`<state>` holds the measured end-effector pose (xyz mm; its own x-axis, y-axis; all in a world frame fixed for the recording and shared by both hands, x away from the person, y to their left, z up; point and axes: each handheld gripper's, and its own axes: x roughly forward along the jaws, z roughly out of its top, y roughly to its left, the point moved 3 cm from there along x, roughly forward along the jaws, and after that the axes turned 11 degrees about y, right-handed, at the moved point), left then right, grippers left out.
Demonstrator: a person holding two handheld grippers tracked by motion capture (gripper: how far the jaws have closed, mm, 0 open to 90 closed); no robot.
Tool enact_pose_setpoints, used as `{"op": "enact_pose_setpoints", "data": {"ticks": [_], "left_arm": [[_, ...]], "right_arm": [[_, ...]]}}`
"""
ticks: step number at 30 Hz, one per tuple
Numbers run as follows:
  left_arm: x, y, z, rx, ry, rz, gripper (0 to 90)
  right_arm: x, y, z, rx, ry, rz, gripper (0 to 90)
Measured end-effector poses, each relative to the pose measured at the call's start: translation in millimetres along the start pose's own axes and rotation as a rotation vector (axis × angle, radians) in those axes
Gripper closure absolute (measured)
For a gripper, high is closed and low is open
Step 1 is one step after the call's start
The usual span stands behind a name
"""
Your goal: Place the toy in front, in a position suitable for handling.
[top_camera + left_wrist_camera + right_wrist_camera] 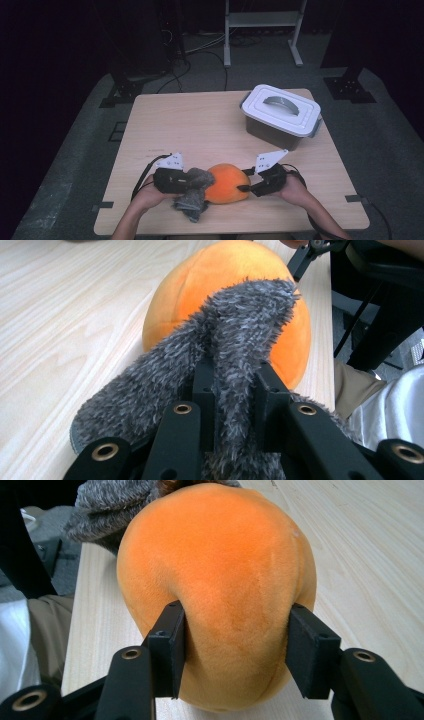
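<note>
An orange plush ball (pixel 227 182) (pixel 230 280) (pixel 220 575) lies near the table's front edge. A grey fuzzy cloth (pixel 191 202) (pixel 245 335) (pixel 110 500) is bunched against its left side and droops toward the table edge. My left gripper (pixel 197 182) (pixel 234 390) is shut on a fold of that cloth, right beside the ball. From the other side my right gripper (pixel 245 189) (pixel 235 650) is shut on the ball, and both pads dent its soft surface.
A grey box with a white handled lid (pixel 281 114) stands closed at the table's (pixel 190 125) back right. The person's legs sit close under the front edge. Frame legs and cables stand on the floor behind the table.
</note>
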<state>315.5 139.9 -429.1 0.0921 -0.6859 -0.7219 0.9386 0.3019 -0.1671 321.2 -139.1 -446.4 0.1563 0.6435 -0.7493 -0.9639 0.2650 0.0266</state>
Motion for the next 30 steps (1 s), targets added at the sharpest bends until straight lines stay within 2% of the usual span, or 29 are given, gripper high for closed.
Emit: {"op": "enact_pose_setpoints", "data": {"ticks": [7, 9, 11, 14, 18, 27, 30], "left_arm": [[2.3, -7.4, 30.7, 0.058, -0.036, -0.015, 75.6], [4.8, -10.1, 38.6, 0.08, -0.032, -0.015, 75.5], [7.2, -10.7, 41.7, 0.083, -0.022, -0.014, 75.5], [9.9, -10.1, 38.3, 0.065, -0.023, -0.032, 75.6], [10.5, -7.2, 28.4, 0.037, -0.021, -0.036, 75.6], [1.1, 3.0, 8.7, -0.012, -0.022, -0.013, 75.6], [0.4, 4.5, 5.9, -0.017, -0.028, -0.012, 75.5]], "right_arm": [[0.0, 10.2, 6.5, -0.066, 0.012, -0.032, 46.1], [-0.3, 13.0, 8.1, -0.08, 0.017, -0.039, 45.4], [-0.3, 13.6, 7.7, -0.078, 0.02, -0.043, 42.3], [0.3, 11.6, 4.2, -0.05, 0.018, -0.026, 34.4], [-0.2, 11.0, 2.4, -0.032, 0.011, 0.001, 26.2], [4.6, 7.8, -5.9, -0.016, 0.039, 0.029, 21.9], [7.9, 8.5, -5.1, -0.005, 0.028, 0.032, 22.1]]}}
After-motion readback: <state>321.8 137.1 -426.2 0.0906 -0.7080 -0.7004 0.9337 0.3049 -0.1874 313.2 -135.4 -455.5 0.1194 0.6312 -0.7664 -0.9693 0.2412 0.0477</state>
